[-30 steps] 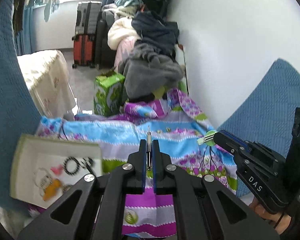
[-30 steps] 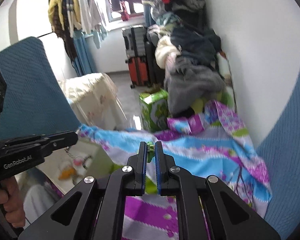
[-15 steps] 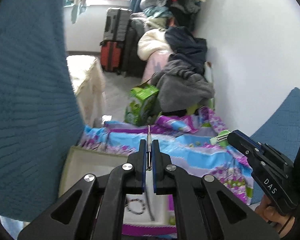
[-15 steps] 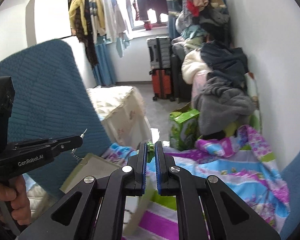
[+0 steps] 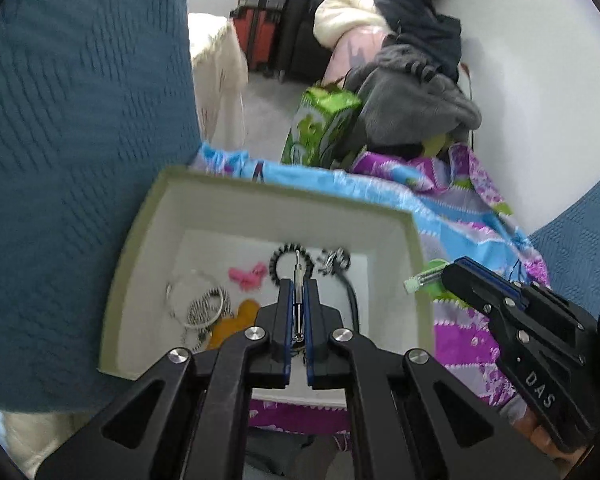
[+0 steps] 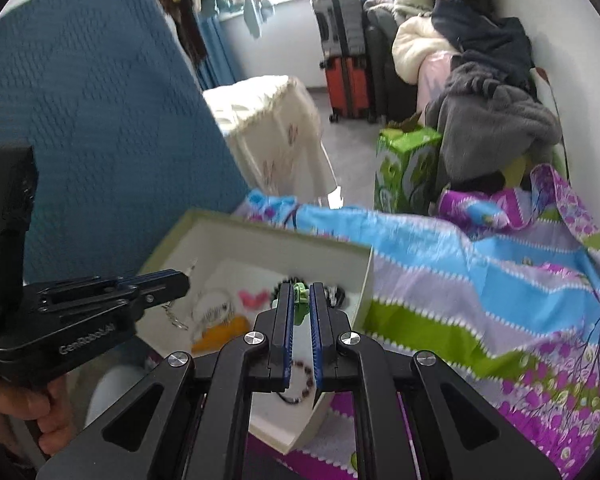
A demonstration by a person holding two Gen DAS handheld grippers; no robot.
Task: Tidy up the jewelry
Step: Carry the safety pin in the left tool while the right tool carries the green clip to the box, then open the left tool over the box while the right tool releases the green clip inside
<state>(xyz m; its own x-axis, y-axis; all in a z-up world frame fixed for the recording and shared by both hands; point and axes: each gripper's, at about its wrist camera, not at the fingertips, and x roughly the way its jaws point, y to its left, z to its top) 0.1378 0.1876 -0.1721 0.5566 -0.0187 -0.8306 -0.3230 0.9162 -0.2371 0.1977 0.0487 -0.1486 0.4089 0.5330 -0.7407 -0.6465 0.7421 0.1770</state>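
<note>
- Two handheld grippers over a shallow white box [image 5: 414,280] with pale green rim; box sits on a bright patterned cloth [image 6: 480,280] — blue, purple, green bands.
- Left gripper [image 5: 299,280]: fingers pressed together on a thin silver metal piece [image 5: 298,276], its tip poking out past the fingertips, above the box's inside. In the right wrist view a short chain [image 6: 174,316] dangles below this gripper.
- Right gripper [image 6: 300,294]: fingers clamped on a small green item [image 6: 300,296]; in the left wrist view it shows as a pale green stick end just outside the box's right wall.
- Box contents, loose on the white floor: black beaded bracelet [image 5: 290,264], dark tangled piece [image 5: 334,260] beside it with a black cord running toward the camera, pink bow-shaped piece [image 5: 246,276], thin silver hoops [image 5: 200,300] with a striped band, orange-yellow shape [image 5: 236,322]. A dark beaded strand [image 6: 300,380] shows between the right gripper's fingers, nearer the camera.
- Surroundings: blue textured cushion [image 5: 80,140] along the left, white wall right, green carton [image 6: 406,168], piled clothes [image 6: 496,112], red and grey suitcases [image 6: 346,56] farther off.
- Person's hand [image 6: 28,412] around the left gripper's handle.
</note>
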